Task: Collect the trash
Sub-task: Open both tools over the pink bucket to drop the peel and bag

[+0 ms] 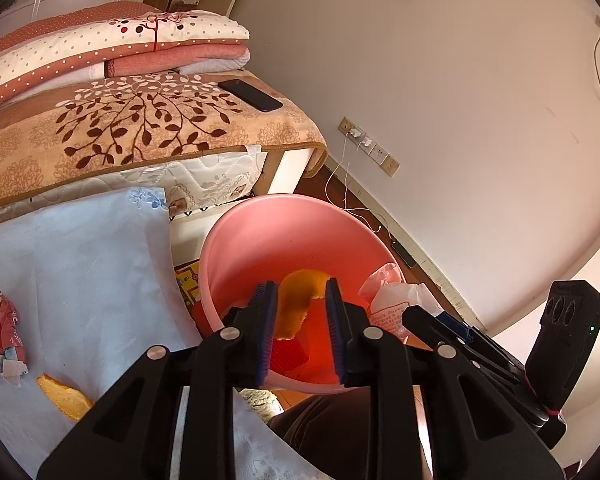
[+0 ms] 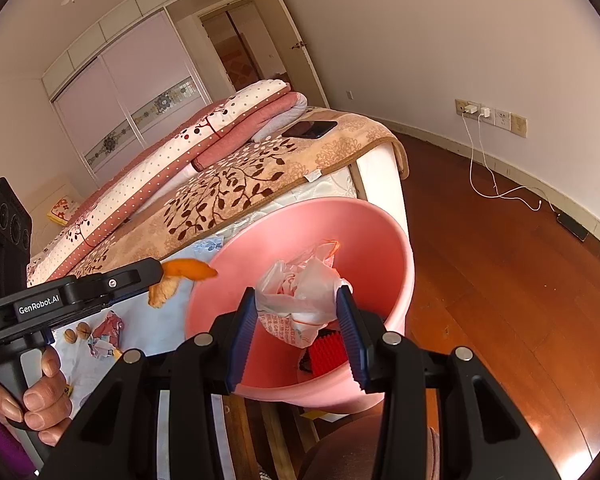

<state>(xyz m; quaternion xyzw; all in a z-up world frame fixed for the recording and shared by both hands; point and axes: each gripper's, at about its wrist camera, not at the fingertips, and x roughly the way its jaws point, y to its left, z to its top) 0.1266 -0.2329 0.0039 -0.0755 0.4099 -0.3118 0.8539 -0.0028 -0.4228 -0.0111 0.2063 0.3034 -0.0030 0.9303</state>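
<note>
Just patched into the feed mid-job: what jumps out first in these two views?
The pink bin beside the bed dominates both views. The left gripper stands open over it, an orange peel between its blue pads, seemingly dropping in. The right gripper is shut on a crumpled plastic bag above the bin; more scraps lie on the pale cloth.

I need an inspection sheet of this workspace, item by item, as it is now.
Surface: pale blue cloth, trash lying on it.
Job's things: pink bin; torn wrapper and peel slice on the cloth.
Clutter: two walnuts; phone on bed.
Tongs: left tongs open, orange peel between, over bin; right tongs shut on plastic bag.
Cables: white charger cables run to floor.
Surroundings: bed, wardrobe.
</note>
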